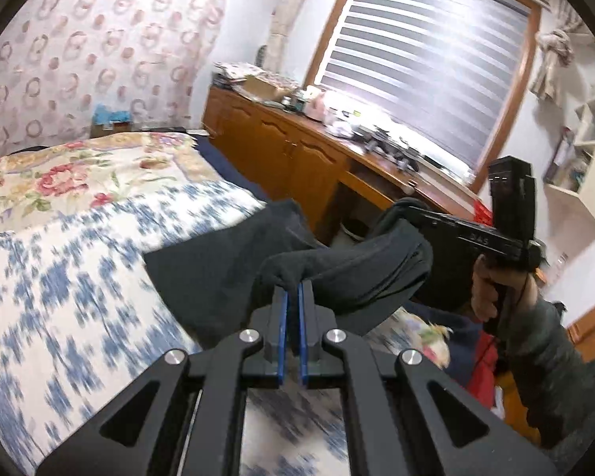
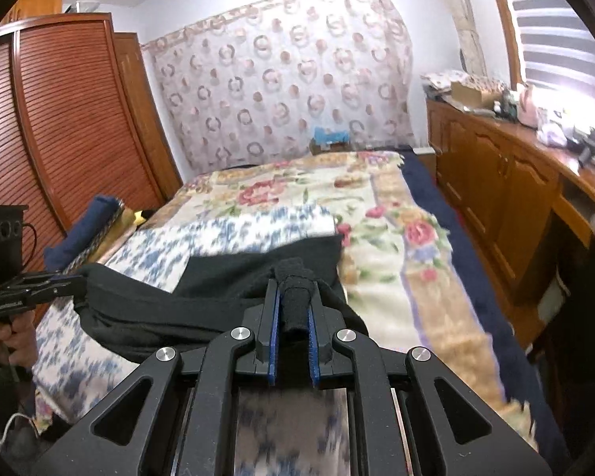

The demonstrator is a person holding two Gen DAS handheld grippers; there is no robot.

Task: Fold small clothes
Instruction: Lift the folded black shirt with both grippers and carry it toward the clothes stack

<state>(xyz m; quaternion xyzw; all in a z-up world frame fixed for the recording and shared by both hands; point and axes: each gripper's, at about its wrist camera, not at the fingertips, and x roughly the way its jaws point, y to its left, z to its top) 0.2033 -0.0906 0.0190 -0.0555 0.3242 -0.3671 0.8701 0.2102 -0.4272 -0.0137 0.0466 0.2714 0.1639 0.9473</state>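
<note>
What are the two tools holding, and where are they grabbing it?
Both hold one black garment. The left tool pinches a bunched bit of its edge; the right tool clamps another bunched bit of edge.

A black garment (image 1: 234, 261) of soft knit hangs stretched between two pinched spots, sagging in folds between them. Its far edge lies flat on the blue-and-white patterned bedcover (image 2: 234, 234), toward twelve o'clock in the right wrist view.

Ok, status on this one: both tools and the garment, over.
Left tool shut on black garment. Right tool shut on its other bunched edge. Garment slung between them, above blue-patterned cover. Nothing in the way.
</note>
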